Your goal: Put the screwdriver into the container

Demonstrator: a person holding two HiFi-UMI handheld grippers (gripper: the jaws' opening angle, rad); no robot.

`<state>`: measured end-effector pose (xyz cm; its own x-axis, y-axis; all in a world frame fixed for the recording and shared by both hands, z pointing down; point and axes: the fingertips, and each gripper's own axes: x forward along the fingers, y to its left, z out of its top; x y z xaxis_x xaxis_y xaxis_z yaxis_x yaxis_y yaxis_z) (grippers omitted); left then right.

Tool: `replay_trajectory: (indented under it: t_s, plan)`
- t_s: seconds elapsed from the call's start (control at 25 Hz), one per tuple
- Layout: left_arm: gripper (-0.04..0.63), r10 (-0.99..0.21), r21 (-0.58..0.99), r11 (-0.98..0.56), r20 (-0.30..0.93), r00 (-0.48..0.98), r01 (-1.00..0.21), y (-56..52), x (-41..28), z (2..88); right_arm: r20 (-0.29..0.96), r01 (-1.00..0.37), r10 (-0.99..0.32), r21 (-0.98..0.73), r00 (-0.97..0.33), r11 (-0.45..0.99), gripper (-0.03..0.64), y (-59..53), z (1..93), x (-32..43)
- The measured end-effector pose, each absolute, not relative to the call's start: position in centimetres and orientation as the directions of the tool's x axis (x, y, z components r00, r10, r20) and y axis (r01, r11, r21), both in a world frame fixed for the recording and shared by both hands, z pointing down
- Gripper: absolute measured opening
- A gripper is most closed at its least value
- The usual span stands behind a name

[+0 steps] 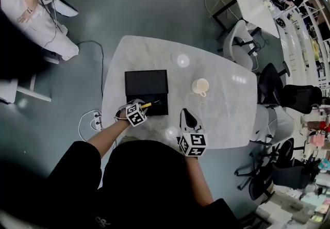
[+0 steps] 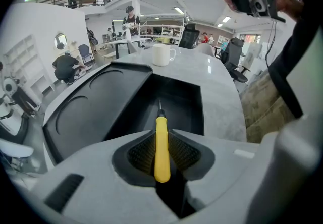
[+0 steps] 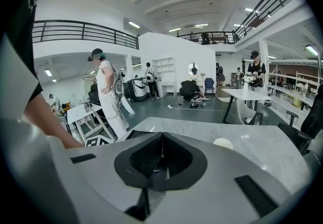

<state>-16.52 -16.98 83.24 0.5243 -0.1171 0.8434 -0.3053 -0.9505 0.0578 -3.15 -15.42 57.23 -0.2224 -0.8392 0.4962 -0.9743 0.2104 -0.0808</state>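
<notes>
The left gripper (image 2: 162, 137) is clamped on the yellow handle of a screwdriver (image 2: 161, 153), its two ribbed pads pressing the handle from either side. The handle's rounded butt points back toward the camera. The thin dark shaft juts straight ahead out of the claw.

Just ahead of and below the shaft's tip lies the deep rectangular well of a black container (image 2: 116, 92). The tip points into the well, though whether it touches the floor of the well cannot be told. To the left of the claw, the container's flat part shows shallow, rounded recesses. The container sits on a pale marble table (image 2: 222, 97).

Farther ahead of the claw, past the container's far edge, a white cup (image 2: 162, 55) stands upright on the table, its handle to the right.

In the head view, the right gripper (image 1: 187, 117) is to the right of the left one, apart from the container, over the table's near edge. Its jaws are pressed together with nothing between them.

Far beyond the table, people stand and sit at other desks in a large, bright room.
</notes>
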Motion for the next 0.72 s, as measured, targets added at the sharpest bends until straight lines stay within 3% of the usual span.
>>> replay_trajectory:
  t_s: [0.4, 0.72]
  plan:
    - [0.092, -0.144, 0.091, -0.911, 0.845, 0.515, -0.403, -17.3, -18.5, 82.5, 0.476, -0.973, -0.849, -0.122, -0.229, 0.194, 0.014, -15.5, 57.6, -2.7]
    - [0.092, -0.27, 0.147, -0.839, 0.723, 0.636, -0.524, -18.8, -19.5, 75.4, 0.469, -0.977, -0.857, -0.118, -0.213, 0.178, 0.012, -14.4, 57.4, -1.7]
